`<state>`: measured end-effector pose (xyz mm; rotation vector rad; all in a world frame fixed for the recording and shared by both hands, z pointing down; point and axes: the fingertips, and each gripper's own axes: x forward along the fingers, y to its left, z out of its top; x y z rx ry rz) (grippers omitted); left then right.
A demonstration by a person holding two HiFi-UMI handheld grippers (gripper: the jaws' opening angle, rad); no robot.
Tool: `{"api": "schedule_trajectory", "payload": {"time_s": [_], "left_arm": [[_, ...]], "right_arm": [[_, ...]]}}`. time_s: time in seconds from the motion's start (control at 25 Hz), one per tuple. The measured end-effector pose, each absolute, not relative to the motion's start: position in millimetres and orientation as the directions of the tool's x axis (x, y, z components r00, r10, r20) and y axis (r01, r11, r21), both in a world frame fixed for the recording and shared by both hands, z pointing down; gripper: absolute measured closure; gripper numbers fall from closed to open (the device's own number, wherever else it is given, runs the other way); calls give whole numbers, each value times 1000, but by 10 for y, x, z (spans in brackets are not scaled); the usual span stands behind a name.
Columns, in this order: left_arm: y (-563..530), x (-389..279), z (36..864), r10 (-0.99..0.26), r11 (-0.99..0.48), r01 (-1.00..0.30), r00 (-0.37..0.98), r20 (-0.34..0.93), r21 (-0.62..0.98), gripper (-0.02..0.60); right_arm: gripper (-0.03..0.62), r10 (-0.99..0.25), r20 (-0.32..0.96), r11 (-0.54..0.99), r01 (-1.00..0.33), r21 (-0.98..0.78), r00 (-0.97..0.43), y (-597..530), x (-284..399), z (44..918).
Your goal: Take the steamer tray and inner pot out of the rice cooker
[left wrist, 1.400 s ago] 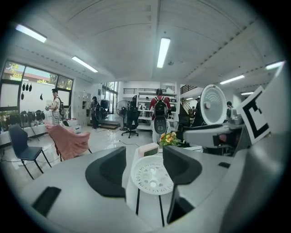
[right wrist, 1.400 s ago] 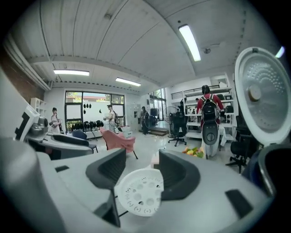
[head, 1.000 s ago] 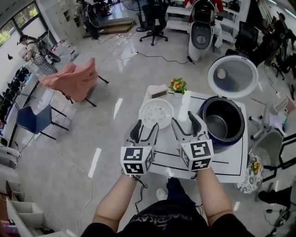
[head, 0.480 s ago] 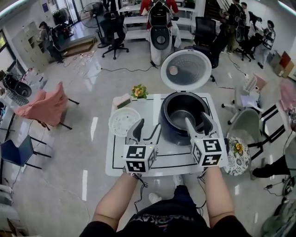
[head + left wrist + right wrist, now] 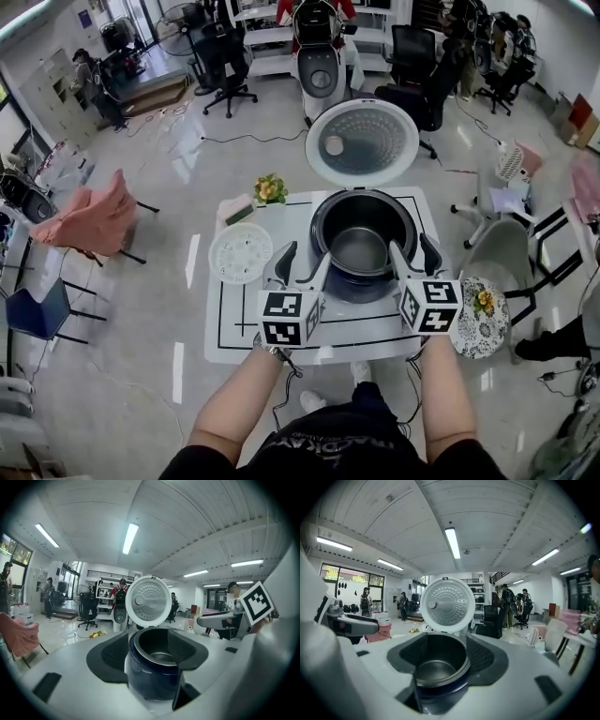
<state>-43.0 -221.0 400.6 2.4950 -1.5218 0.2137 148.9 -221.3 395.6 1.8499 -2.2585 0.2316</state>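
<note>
The rice cooker (image 5: 364, 246) stands on the white worktop (image 5: 239, 328) with its round lid (image 5: 361, 141) swung up and back, the perforated inner face turned toward the person. The dark inner pot (image 5: 361, 248) sits down inside the cooker, its bare metal bottom showing. The white, perforated steamer tray (image 5: 241, 253) lies flat on the worktop to the left of the cooker, apart from it. Behind the tray stand a small pot of flowers (image 5: 270, 189) and a small box (image 5: 239, 212). The left gripper (image 5: 304, 264) hovers at the cooker's near left side, close beside the tray without touching it. Its fingers (image 5: 110, 656) are spread wide and released. In the left gripper view the cooker's dark blue body (image 5: 154, 677) stands framed between them, but they are not pressing on it. The right gripper (image 5: 412, 253) is at the cooker's near right edge, its fingers likewise spread apart and grasping nothing. In the right gripper view the pot's rim and hollow (image 5: 438, 667) lie ahead between them, with the raised lid (image 5: 446, 603) behind. Off the worktop, a pink chair (image 5: 94, 214) stands to the left and a round seat with a flower pattern (image 5: 483, 314) to the right.
</note>
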Motion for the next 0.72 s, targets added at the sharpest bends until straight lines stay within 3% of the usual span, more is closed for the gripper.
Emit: {"api": "schedule_trajectory", "payload": {"time_s": [0.72], "left_arm": [[-2687,-84,4544,-875,-318,-948,303,378,25,324]], "right_arm": [[347,-875,394,256,-960,-116,-280,-2774,1870,4641]]}}
